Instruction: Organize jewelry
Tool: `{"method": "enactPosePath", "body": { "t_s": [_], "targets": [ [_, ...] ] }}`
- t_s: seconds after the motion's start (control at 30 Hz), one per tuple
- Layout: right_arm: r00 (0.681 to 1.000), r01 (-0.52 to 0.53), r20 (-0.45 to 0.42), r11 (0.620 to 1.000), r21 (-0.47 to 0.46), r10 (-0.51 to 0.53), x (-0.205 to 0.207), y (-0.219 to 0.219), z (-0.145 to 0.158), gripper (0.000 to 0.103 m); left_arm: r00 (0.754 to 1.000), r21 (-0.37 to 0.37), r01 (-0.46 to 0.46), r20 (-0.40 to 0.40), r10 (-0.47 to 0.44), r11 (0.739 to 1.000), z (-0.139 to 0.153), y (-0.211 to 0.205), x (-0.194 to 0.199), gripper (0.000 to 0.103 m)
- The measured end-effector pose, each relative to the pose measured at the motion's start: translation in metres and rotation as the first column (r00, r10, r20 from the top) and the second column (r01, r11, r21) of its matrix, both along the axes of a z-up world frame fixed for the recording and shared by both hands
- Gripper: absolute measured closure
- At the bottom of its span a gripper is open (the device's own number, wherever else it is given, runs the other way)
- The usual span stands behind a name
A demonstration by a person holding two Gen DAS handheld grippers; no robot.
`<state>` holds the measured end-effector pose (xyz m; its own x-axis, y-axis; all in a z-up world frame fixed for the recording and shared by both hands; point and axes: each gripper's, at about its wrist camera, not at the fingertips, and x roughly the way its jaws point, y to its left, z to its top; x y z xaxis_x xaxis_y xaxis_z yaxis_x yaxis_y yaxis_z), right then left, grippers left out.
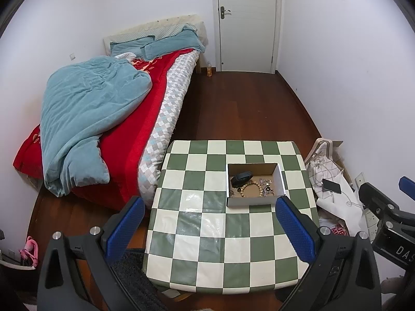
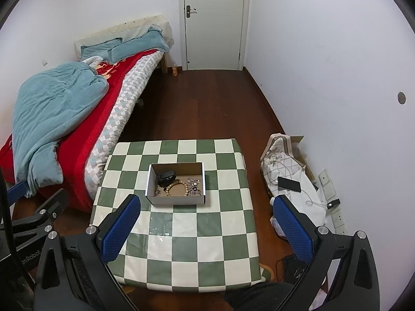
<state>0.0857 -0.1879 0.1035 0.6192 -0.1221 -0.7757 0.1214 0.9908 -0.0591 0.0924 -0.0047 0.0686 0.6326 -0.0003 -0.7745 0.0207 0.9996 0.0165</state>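
Note:
A shallow cardboard box [image 1: 255, 199] [image 2: 176, 199] stands on the green and white checked table [image 1: 220, 246] [image 2: 181, 246]. In it lie a wooden bead bracelet [image 1: 250, 188] [image 2: 177, 187], a black object [image 1: 240, 178] [image 2: 166, 177], a small dark piece [image 1: 231, 193] and silvery jewelry [image 1: 265, 186] [image 2: 193, 186]. My left gripper [image 1: 210, 204] is open and empty, held above the table short of the box. My right gripper [image 2: 207, 204] is open and empty, also high above the table. The right gripper also shows at the right edge of the left wrist view [image 1: 384, 202].
A bed [image 1: 124, 119] with a blue quilt and red cover stands left of the table. A closed white door [image 1: 247, 20] is at the back. Right of the table, a bag and cloth with a phone [image 2: 289, 184] and a cable lie on the wooden floor by the wall.

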Motion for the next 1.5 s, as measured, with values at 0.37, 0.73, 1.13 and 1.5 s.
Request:
{"method": "enactPosePath", "body": {
  "t_s": [0.37,0.73,1.13,1.5],
  "targets": [
    [1.0,-0.001,0.004,1.0,0.007,0.001,-0.001,0.0,0.002,0.0,1.0,-0.001,0.008,0.01,-0.008,1.0,0.004,-0.001,-0.002,0.0],
    [1.0,0.002,0.009,1.0,0.01,-0.002,-0.001,-0.001,0.005,0.0,1.0,-0.001,0.011,0.017,-0.011,1.0,0.01,-0.004,-0.001,0.0],
    [1.0,0.0,0.01,1.0,0.011,0.0,-0.002,-0.001,0.005,0.0,1.0,-0.003,0.012,0.022,-0.012,1.0,0.013,-0.006,-0.001,0.0],
    [1.0,-0.001,0.009,1.0,0.012,0.0,-0.002,-0.001,0.005,0.0,1.0,-0.006,0.014,0.027,-0.014,1.0,0.014,-0.007,-0.003,0.0]
  ]
}}
